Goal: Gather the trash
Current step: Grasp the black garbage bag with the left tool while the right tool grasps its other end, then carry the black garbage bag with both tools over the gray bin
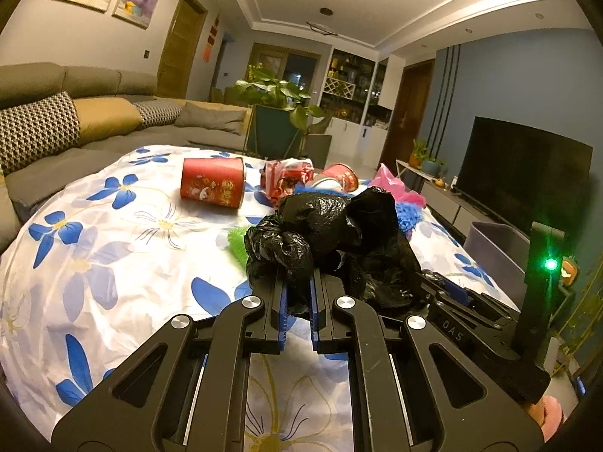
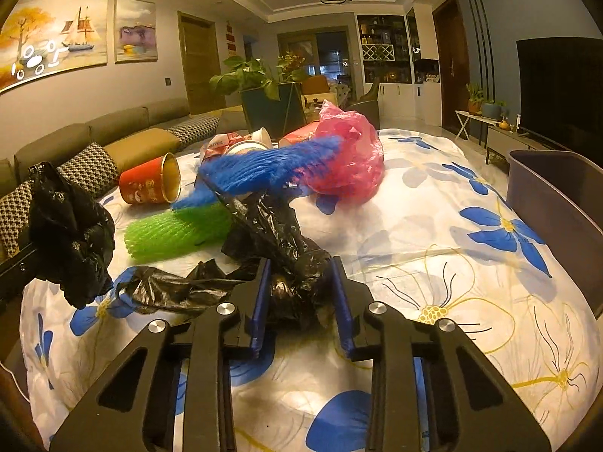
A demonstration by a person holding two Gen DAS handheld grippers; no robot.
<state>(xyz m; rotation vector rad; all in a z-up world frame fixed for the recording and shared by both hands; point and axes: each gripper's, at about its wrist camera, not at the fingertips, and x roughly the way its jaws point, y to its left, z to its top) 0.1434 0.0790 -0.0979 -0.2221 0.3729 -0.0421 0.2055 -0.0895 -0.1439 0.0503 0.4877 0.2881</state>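
Note:
A crumpled black trash bag (image 1: 331,226) hangs between both grippers above the flowered tablecloth (image 2: 433,248). My left gripper (image 1: 297,278) is shut on one bunched end of it. My right gripper (image 2: 300,263) has its blue pads pressed on the other bunch of the bag (image 2: 290,256). Loose trash lies behind: a red tin can (image 2: 150,184) on its side, a green foam net (image 2: 177,231), a blue foam net (image 2: 264,173), a pink plastic bag (image 2: 350,158), paper cups (image 2: 260,137) and a red wrapper (image 1: 286,177).
A grey bin (image 2: 557,203) stands at the table's right edge. A sofa (image 1: 94,120) with cushions runs along the left. A potted plant (image 2: 264,86) is behind the table, and a television (image 1: 527,173) is on the right wall.

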